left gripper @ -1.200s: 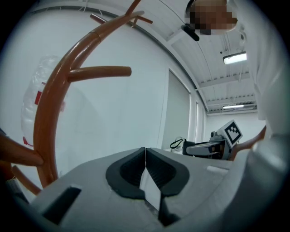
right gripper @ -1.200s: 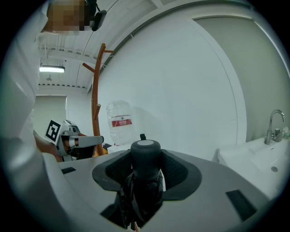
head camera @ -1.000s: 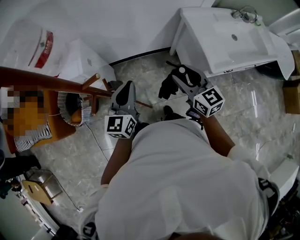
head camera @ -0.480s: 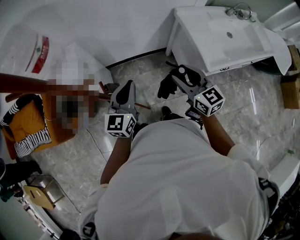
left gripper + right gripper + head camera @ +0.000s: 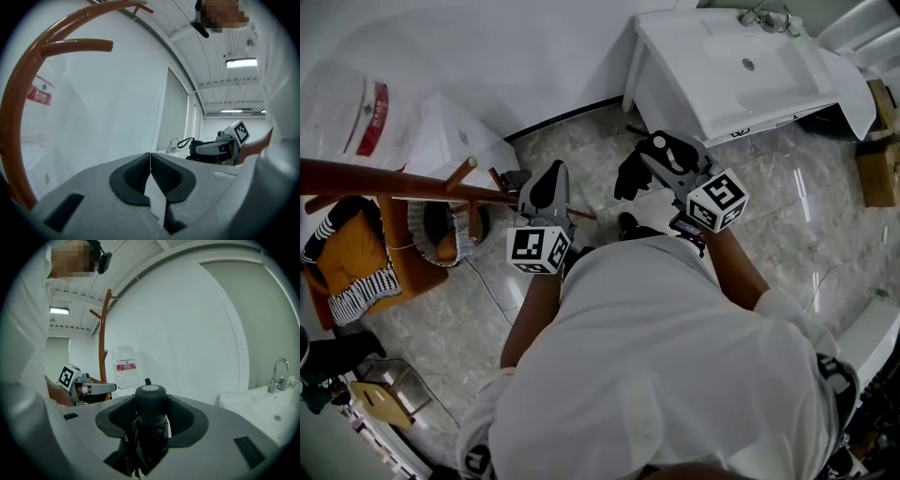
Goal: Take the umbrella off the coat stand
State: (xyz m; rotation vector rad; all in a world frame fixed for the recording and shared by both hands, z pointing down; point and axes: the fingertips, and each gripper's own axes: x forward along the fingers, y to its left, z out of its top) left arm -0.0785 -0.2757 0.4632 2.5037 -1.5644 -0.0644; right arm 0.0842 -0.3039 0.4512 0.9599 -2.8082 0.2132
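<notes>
Black and folded, the umbrella (image 5: 151, 399) sits clamped in the right hand-held gripper (image 5: 151, 420), long axis along the jaws, off the brown coat stand (image 5: 384, 178) to its left (the left hand-held gripper (image 5: 150, 174), nearer, is closed empty).

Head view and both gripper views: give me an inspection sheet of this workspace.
Surface: grey marble-tiled floor, glossy.
Job's things: black folded umbrella held apart from the brown wooden coat stand.
Clutter: orange cloth, cardboard box.
Grippers: right gripper shut on the umbrella's handle; left gripper shut, empty.
Cables: nothing seen.
Surroundings: white sink, large clear water bottle, white wall.
</notes>
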